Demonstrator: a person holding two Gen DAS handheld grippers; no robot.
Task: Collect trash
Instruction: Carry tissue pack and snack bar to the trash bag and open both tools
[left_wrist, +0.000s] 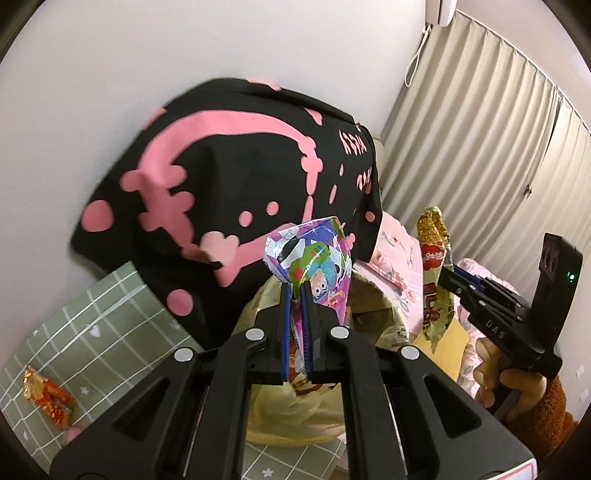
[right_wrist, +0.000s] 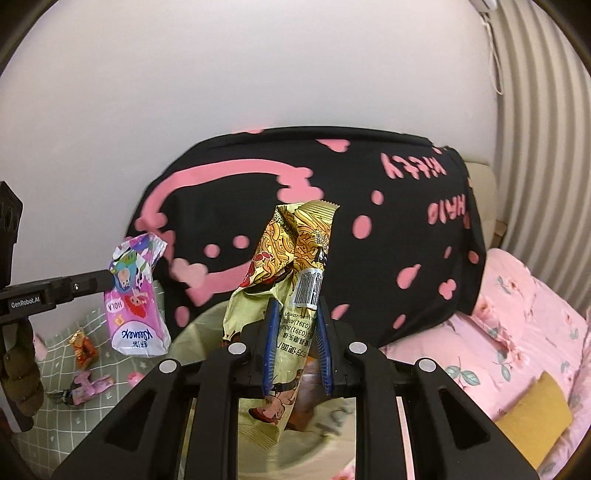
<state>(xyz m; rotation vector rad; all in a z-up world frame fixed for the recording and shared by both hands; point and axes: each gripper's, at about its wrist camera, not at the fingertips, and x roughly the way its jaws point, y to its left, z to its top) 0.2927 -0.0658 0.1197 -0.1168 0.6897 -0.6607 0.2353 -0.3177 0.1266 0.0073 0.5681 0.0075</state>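
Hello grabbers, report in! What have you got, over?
Left gripper shut on Kleenex tissue pack. Right gripper shut on noodle wrapper. Yellow bag below both. Orange wrapper left on green cloth.

The black cloth (right_wrist: 314, 229) bears pink blotches and lettering. Left of it, the tissue pack (right_wrist: 135, 291) is purple and white with cartoon prints; before it, the noodle wrapper (right_wrist: 291, 266) is yellow. Right of it, the bedding (right_wrist: 517, 332) is pink and floral.
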